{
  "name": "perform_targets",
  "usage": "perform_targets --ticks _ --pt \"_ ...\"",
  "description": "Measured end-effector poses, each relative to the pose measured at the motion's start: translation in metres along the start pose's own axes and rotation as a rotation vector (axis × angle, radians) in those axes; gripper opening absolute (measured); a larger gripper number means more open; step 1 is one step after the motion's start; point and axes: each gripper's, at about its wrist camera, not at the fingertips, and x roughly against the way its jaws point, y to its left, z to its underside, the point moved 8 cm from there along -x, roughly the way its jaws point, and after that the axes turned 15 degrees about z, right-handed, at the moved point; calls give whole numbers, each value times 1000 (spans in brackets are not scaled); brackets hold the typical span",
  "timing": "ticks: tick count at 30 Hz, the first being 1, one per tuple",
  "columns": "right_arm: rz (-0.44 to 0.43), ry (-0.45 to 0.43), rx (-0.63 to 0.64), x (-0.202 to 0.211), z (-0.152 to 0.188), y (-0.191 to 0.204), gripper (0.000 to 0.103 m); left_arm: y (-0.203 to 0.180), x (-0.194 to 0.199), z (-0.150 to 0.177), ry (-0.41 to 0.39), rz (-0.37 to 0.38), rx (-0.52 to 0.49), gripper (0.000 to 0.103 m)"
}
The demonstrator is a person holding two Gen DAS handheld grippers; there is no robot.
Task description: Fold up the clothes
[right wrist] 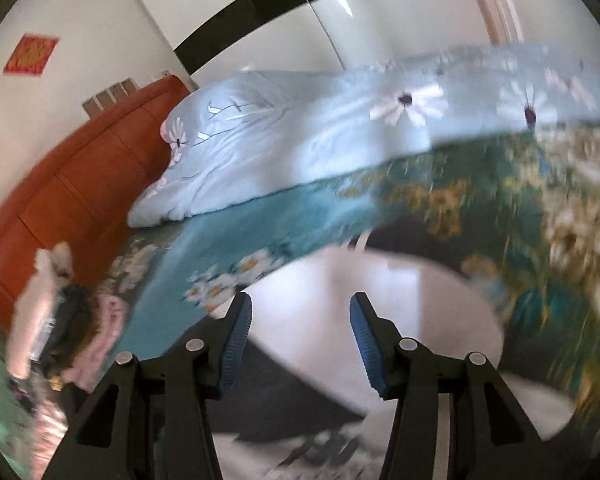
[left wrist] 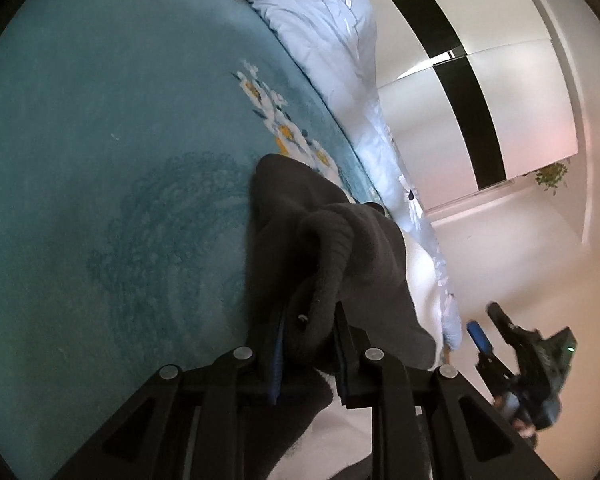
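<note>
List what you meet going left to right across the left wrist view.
Teal bedspread → dark grey garment clamped in the left gripper → light blue floral quilt → right gripper, held off the bed's edge → white wardrobe.

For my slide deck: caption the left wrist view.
Left hand-held gripper shut on dark garment above teal bedspread; right hand-held gripper open nearby.

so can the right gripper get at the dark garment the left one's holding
Probably yes. The right gripper is open and holds nothing, and in the left wrist view nothing stands between it and the dark garment clamped in the left gripper.
</note>
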Motion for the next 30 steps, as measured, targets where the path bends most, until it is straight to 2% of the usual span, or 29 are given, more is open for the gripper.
perform_targets --ticks 4,12,16,19,21,24,27,30 --pt "142 110 39 -50 11 -24 52 -1 -4 2 7 15 24 24" --pt "87 135 75 -32 17 -15 52 -12 1 6 16 -6 -56 24" --pt "70 135 111 -13 23 -17 52 -20 13 17 26 -48 -113 26" --pt "85 151 109 5 35 -50 53 -23 21 24 32 -70 -134 32" --pt "96 190 55 13 49 -85 53 -19 27 30 35 -86 -124 38" --pt "103 237 -30 24 69 -132 53 -7 35 40 48 -138 -97 39" --pt "86 265 -81 35 87 -165 53 -8 43 51 60 -117 -89 40" --pt "77 269 -91 46 104 -188 53 -8 52 69 100 -129 -107 40"
